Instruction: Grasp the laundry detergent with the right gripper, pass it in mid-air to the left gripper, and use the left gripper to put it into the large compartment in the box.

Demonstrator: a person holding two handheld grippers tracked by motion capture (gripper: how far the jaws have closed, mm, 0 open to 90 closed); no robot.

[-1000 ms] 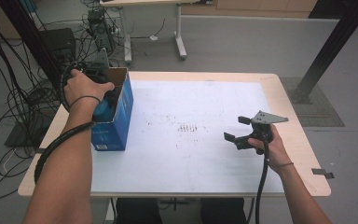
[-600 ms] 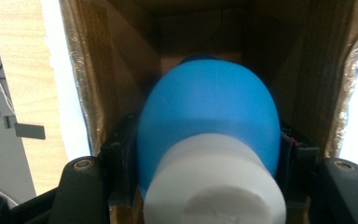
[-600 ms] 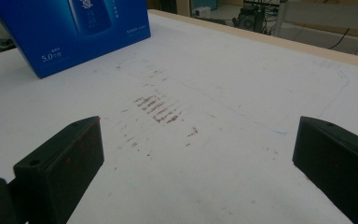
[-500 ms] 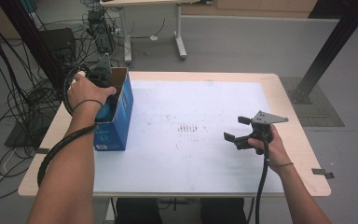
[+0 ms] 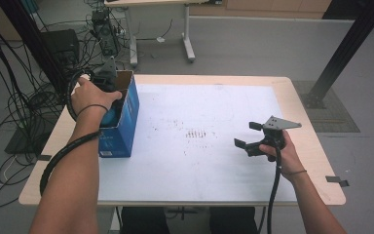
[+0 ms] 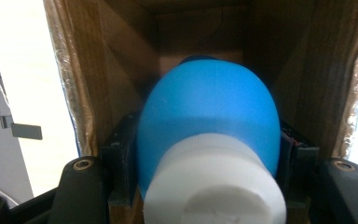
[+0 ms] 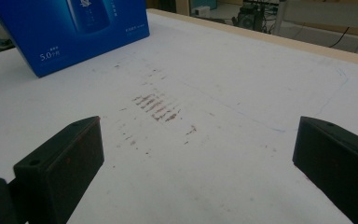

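Since a second ago, my left claw has edged farther up the blue box, clamping the blue bottle inside. My right claw hovers wide above the surface.

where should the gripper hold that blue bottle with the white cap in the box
Grip the rounded blue shoulder just behind the white cap, coming in through the box's open end, as the left gripper does now: the blue bottle lies cap-outward and the cardboard walls block its sides.
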